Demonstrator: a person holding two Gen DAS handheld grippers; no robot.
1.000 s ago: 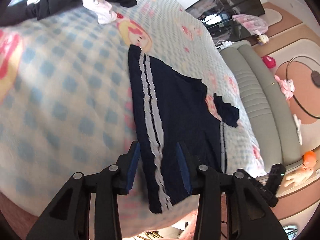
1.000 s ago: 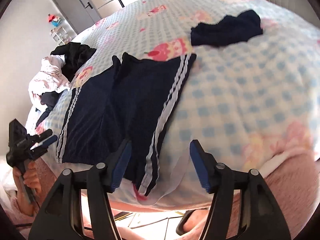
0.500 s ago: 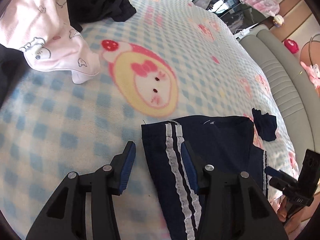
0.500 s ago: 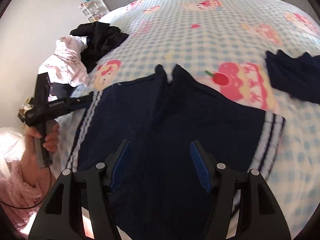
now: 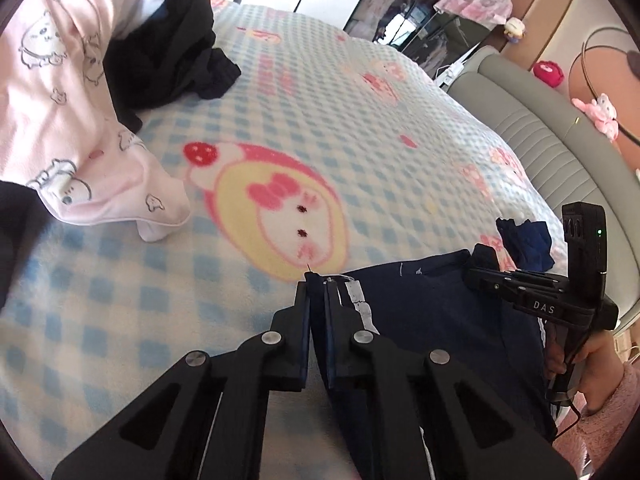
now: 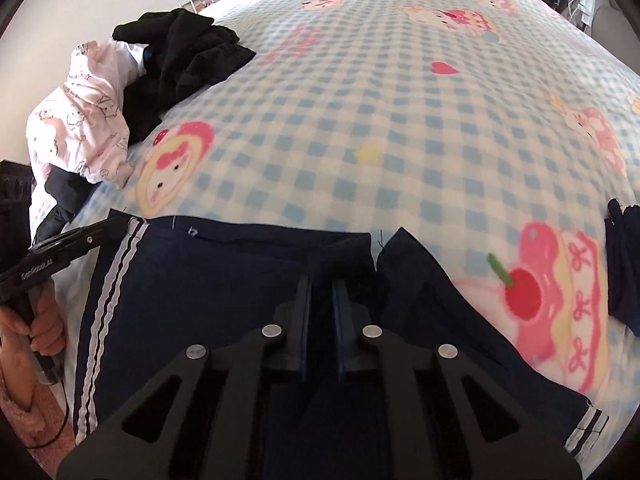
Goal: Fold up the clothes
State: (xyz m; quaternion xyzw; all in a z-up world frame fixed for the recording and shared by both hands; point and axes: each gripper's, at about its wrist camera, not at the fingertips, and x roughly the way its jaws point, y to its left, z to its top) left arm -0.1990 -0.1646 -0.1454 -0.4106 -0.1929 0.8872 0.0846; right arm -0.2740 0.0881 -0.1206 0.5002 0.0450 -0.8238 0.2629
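the navy shorts (image 6: 248, 280) lie flat on the checked blanket (image 6: 400, 120) near its front edge, not yet folded. the left gripper (image 5: 316, 300) has just closed on the striped far corner, and the right gripper (image 6: 320, 292) has just closed on cloth at the far edge by the notch. the heap of other clothes (image 5: 100, 60) waits unfolded, so most work remains.

- The left gripper (image 5: 317, 294), open a second ago, now pinches the striped corner of the navy shorts (image 5: 432, 320).
- The right gripper (image 6: 321, 292), wide open before, now clamps the shorts' (image 6: 240, 280) waistband near the middle.
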